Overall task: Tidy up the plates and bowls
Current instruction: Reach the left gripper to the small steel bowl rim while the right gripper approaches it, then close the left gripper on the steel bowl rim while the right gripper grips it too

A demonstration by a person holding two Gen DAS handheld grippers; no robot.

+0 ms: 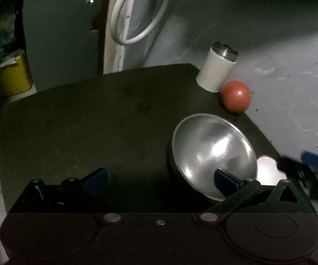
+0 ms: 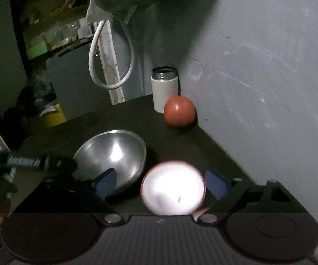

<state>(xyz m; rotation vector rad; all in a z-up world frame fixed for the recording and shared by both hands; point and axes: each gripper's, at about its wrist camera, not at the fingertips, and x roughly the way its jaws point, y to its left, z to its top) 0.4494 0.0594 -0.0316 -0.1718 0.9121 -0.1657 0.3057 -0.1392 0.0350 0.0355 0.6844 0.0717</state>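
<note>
On the far left of the left wrist view, beyond the table edge, a yellow bin [image 1: 15, 75] sits in shadow, and a white hose loop [image 1: 134, 13] hangs against the wall behind the dark table [image 1: 81, 121]. The left gripper [image 1: 160, 180] hangs over the table with its blue-padded fingers [image 1: 96, 180] standing wide apart and nothing clamped between them; its right pad overlaps the near rim of the steel bowl [image 1: 212, 154], though whether it touches the rim cannot be told. The steel bowl rests on the table, tipped toward the camera. Behind it, at the table's back corner by the wall, stand a white canister [image 1: 215, 70] with an open metal neck and, just beside it, a red ball [image 1: 236, 96]. A white bowl [image 1: 267, 172] with a reddish rim shows just right of the steel bowl.

In the right wrist view, the left gripper's blurred arm reaches in from the left toward the steel bowl [image 2: 115, 154]. The right gripper [image 2: 161, 184] has its fingers [image 2: 216, 184] apart on either side of the white bowl [image 2: 173, 187], which lies on the table just beside the steel bowl; the pads do not visibly press it. The canister [image 2: 164, 90] and red ball [image 2: 179, 111] stand farther back against the grey wall [image 2: 269, 77].
</note>
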